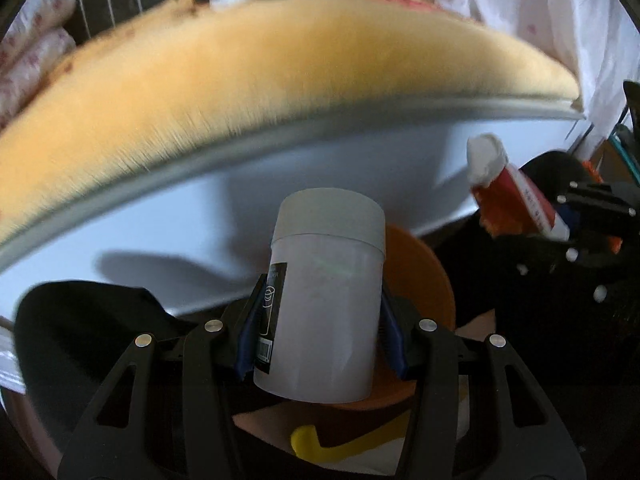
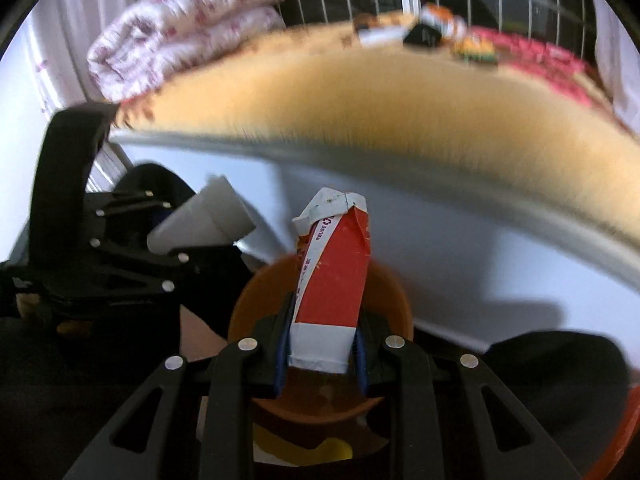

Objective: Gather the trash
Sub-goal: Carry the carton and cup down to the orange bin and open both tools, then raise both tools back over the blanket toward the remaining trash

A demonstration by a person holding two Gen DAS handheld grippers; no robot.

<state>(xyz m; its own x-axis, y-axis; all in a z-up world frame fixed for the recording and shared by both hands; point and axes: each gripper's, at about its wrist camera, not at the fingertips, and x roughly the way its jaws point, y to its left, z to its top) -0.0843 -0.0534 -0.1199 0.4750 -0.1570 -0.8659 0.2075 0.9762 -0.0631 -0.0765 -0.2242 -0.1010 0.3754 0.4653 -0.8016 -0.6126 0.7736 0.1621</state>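
Holding two bits of trash at once, one per tong. My left gripper is clamped on a white cup w/ a grey lid, blue pads pressing its sides low down, cup leaning a little to the right, lid end pointing fwd toward the bed edge. My right gripper pinches a red-and-white carton near its white base, folded top up and tilted slightly left. Both tongs point fwd, roughly level, side by side: in the left view the carton and right tong show at the right edge, in the right view the cup and left tong sit at the left. Below both held items is an orange bowl-like bin, seen also behind the cup; something yellow lies beneath it. Ahead is a fuzzy yellow blanket over a white bed side, blurred. Folded quilt at rear left, small clutter on the far bed too blurry to ID.
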